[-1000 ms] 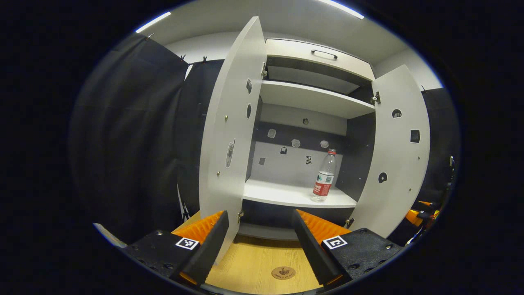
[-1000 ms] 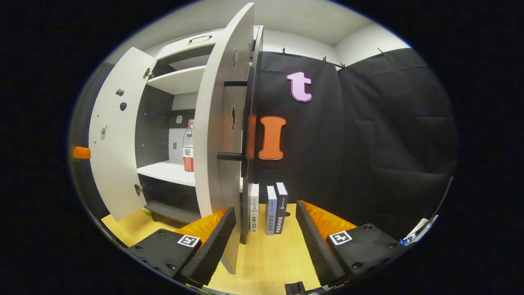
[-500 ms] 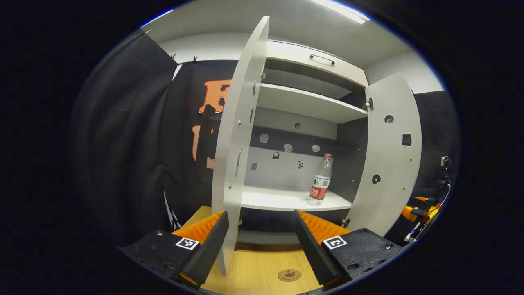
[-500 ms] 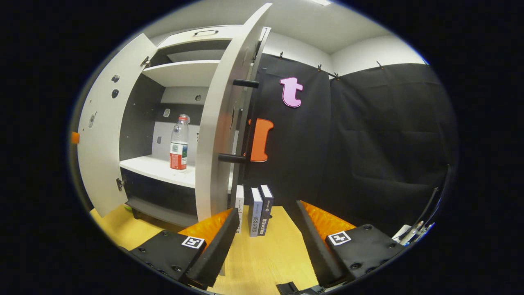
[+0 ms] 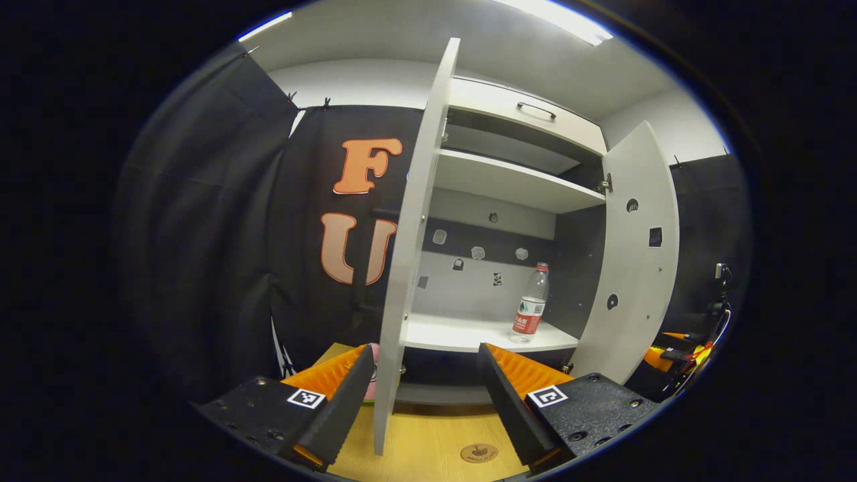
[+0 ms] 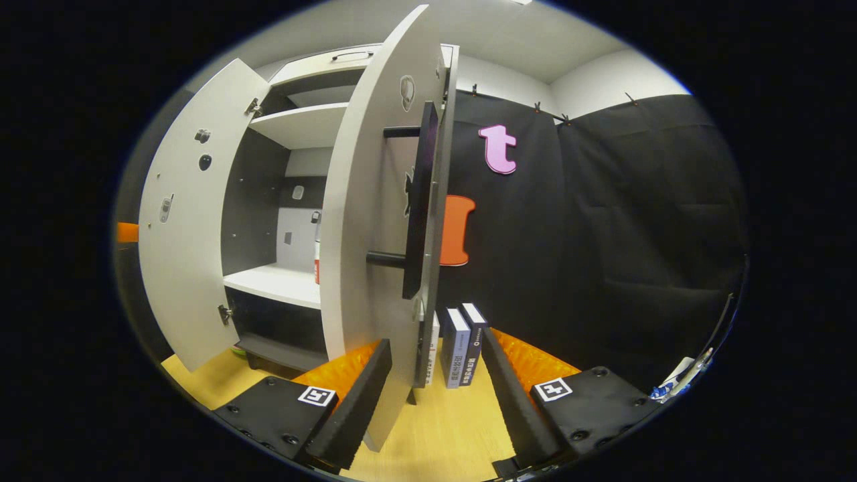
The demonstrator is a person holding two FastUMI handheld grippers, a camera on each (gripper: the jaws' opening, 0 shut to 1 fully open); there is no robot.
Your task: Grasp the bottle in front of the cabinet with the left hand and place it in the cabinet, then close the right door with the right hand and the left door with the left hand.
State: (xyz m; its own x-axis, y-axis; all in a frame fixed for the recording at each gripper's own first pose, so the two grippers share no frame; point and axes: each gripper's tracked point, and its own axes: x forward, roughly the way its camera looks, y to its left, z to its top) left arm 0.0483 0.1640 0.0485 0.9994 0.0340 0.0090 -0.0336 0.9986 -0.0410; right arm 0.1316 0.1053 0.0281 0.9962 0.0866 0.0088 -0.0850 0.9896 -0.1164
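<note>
Left gripper view: left gripper (image 5: 423,395) jaws wide, nothing between the pads. The left door (image 5: 412,254) now reads nearly edge-on, its lower edge standing between the fingers; a second ago its inner face was broad and angled toward the camera. With the door thinner in frame, the black booth cloth (image 5: 201,221) behind it is exposed on the left where earlier the door covered it. The cabinet (image 5: 515,184) is open. The water bottle (image 5: 531,304) stands upright on the lower shelf (image 5: 469,333), right side, near the dark side wall, same spot as before. The right door (image 5: 633,268) is open and looks narrower than 1 s ago. Wooden tabletop (image 5: 435,445) below, with a round sticker (image 5: 479,453) on it.

Right gripper view: right gripper (image 6: 435,395) jaws wide, empty. The right door's (image 6: 375,234) lower edge sits between the fingers, with its black bar handle (image 6: 416,201) now on the near side facing the camera. The door covers most of the bottle: only a sliver of its red label (image 6: 316,268) shows at the door's edge, whereas 0.5 s ago the whole bottle was visible. The left door (image 6: 194,221) is open on the far side. Three upright books (image 6: 462,345) stand on the table beside the cabinet, just ahead of the fingertips.
</note>
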